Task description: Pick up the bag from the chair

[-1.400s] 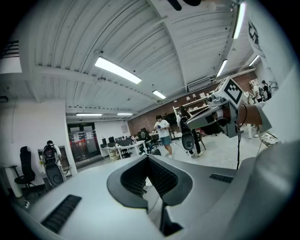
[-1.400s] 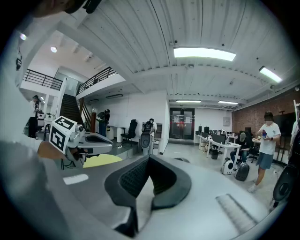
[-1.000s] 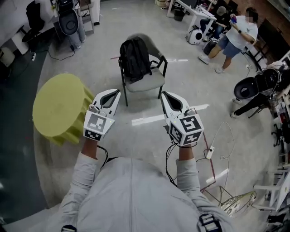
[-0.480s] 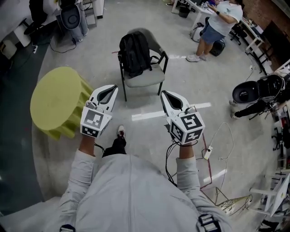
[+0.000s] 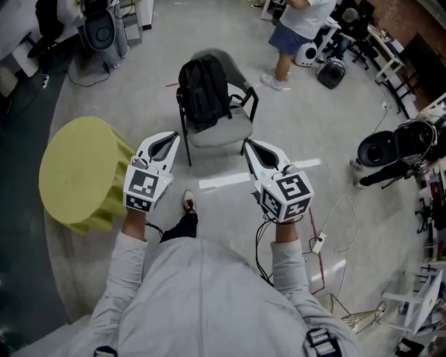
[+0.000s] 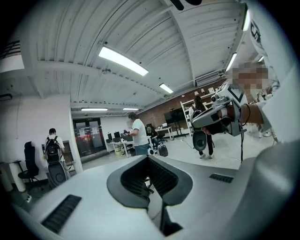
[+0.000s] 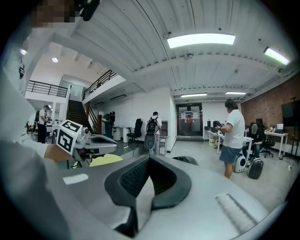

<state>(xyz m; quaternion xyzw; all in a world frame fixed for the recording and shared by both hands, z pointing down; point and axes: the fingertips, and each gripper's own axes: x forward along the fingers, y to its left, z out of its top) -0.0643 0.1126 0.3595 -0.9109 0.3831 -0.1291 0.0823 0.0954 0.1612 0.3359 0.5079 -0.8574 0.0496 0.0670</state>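
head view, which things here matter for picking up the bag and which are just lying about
Job in hand:
black bag, sitting on the chair
left gripper and right gripper, both shut and empty, short of the chair

Lying about:
yellow-green round table
floor cable
person in a white shirt

A yellow-green round ribbed plastic stool (image 5: 73,171) stands on the grey concrete floor (image 5: 139,90) at the left. A strip of white tape (image 5: 224,182) lies on the floor in the middle. At the top a person in a white shirt and blue shorts (image 5: 296,28) stands near the black round wheeled machines (image 5: 331,70). A white power strip (image 5: 319,244) with its thin cable lies at the right, below another black rounded machine (image 5: 390,143).
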